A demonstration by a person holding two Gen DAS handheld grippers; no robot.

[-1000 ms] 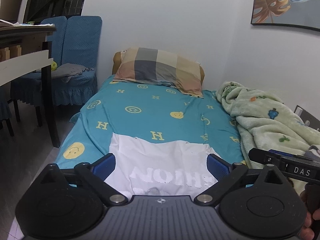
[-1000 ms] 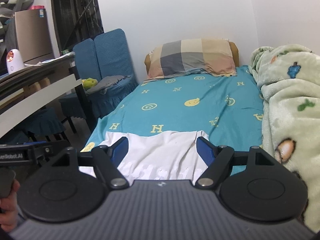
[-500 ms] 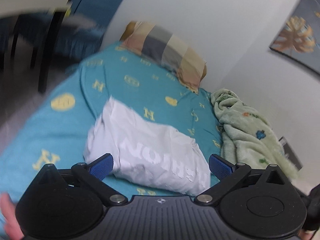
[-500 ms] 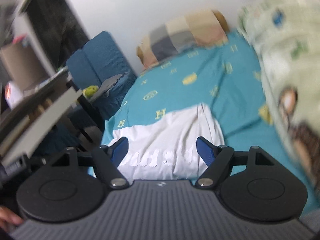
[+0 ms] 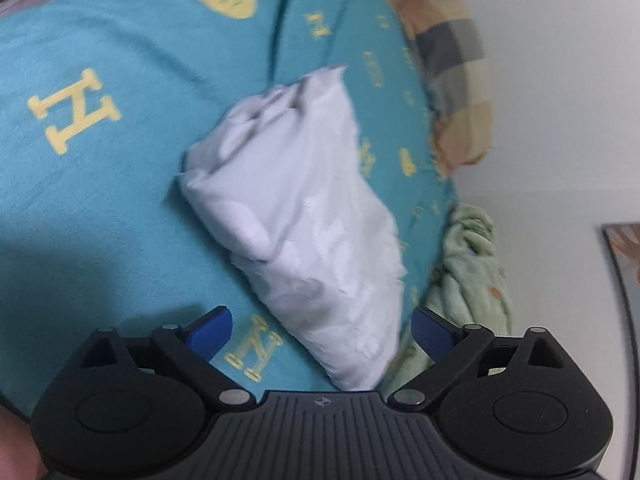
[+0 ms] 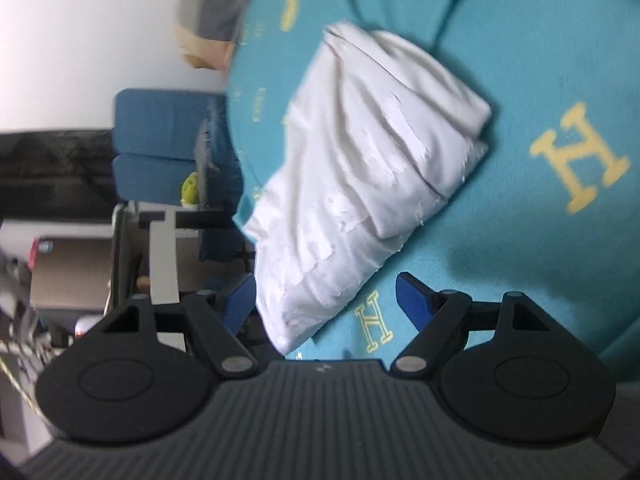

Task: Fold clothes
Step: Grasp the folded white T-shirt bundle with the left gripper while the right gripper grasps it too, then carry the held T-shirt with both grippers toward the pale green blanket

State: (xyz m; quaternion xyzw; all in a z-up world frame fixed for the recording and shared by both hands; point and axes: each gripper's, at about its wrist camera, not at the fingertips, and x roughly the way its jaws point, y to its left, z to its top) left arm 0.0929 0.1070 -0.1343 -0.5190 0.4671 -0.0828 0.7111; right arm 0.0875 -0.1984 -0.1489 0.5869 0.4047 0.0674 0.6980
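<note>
White T-shirt (image 5: 304, 216), partly folded, is lying on the teal bedsheet (image 5: 120, 184). I am bringing my left gripper (image 5: 322, 330), jaws closing yet clear of cloth, and right gripper (image 6: 324, 300), jaws apart, toward opposite ends to grab them.

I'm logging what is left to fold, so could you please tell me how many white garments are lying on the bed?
1. The white garment, partly folded, lies on the teal bedsheet just ahead of both grippers; more could be hidden outside these views.
</note>
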